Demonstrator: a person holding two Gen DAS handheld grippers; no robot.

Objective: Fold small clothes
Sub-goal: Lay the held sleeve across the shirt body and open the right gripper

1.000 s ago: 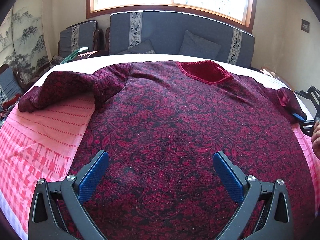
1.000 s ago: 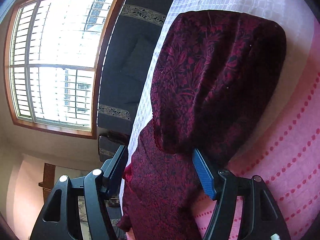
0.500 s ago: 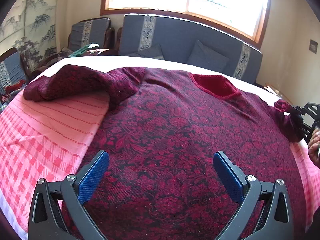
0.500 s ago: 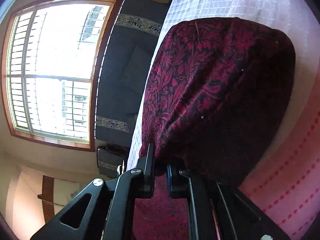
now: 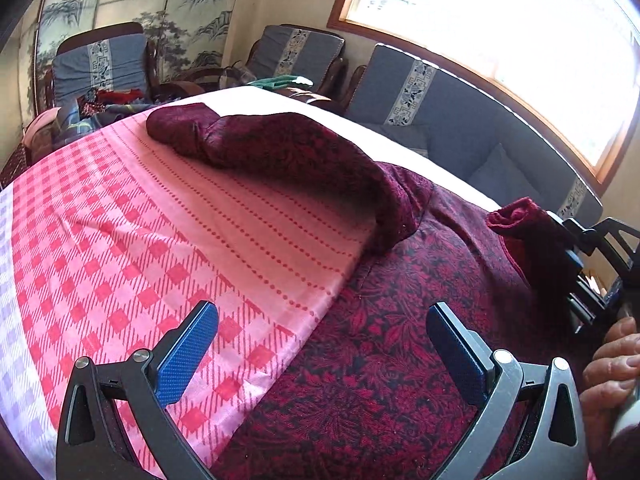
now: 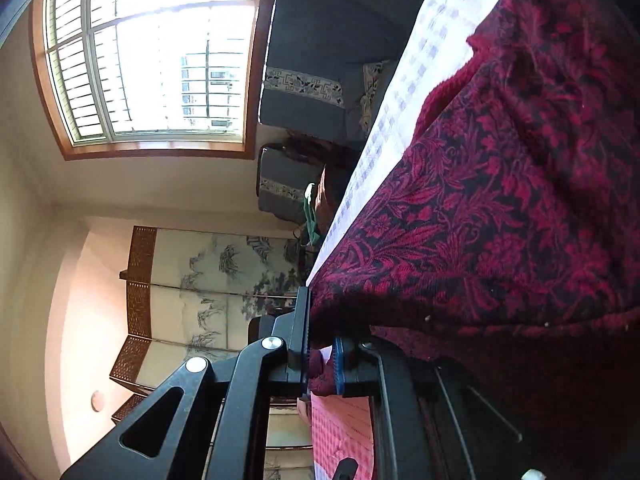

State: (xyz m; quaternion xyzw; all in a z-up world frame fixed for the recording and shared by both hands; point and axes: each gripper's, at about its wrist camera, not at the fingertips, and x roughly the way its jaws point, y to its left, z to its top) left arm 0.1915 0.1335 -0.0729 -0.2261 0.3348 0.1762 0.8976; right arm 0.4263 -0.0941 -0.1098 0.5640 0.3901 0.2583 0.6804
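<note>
Our right gripper (image 6: 320, 354) is clenched on the right sleeve (image 6: 500, 208) of the dark red floral sweater (image 5: 400, 360), cloth bunched between the pads at lower centre of its view. We judge the sleeve fold is in hand: next we need to carry that cuff across the body and lay it flat before letting go. In the left view this gripper sits at the right edge, rolled sideways, a hand (image 5: 612, 368) below it. Our left gripper (image 5: 320, 354) hangs released over the sweater's hem edge and the pink checked cloth (image 5: 120, 248), angled downward; the other sleeve (image 5: 260, 144) lies toward the upper left.
</note>
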